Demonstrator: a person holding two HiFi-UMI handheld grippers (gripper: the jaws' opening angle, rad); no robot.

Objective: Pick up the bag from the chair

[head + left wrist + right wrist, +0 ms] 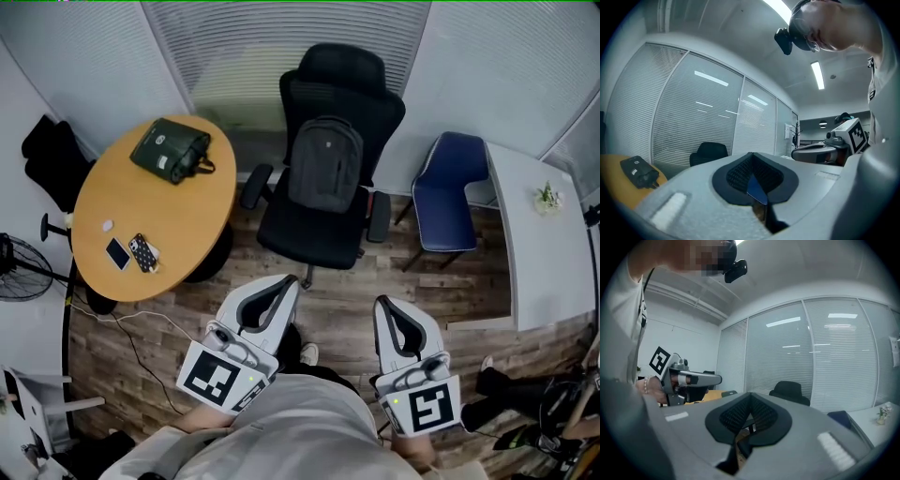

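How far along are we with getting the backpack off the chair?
Nothing is done yet: the grey backpack leans upright on the black chair, untouched. In hand: the left gripper and right gripper are both shut and empty, short of the chair. Left to do: close in, open, grip the backpack, lift.

So the bag point(324, 164) sits upright on the chair point(323, 234), leaning on the backrest, pretty much dead centre by the blinds. Left of the chair is the round desk point(178, 220), with a pouch point(172, 151) on its far side and a phone point(117, 253) on the near side, plus a second phone point(142, 252) just beside it. A fan point(17, 267) stands further left, on the floor. Right of the chair there's a second chair point(448, 197), then a side desk point(525, 267) with a little plant point(548, 197) on it. The left gripper point(286, 281) and right gripper point(384, 302) are side by side in front of the chair, well apart from the bag.
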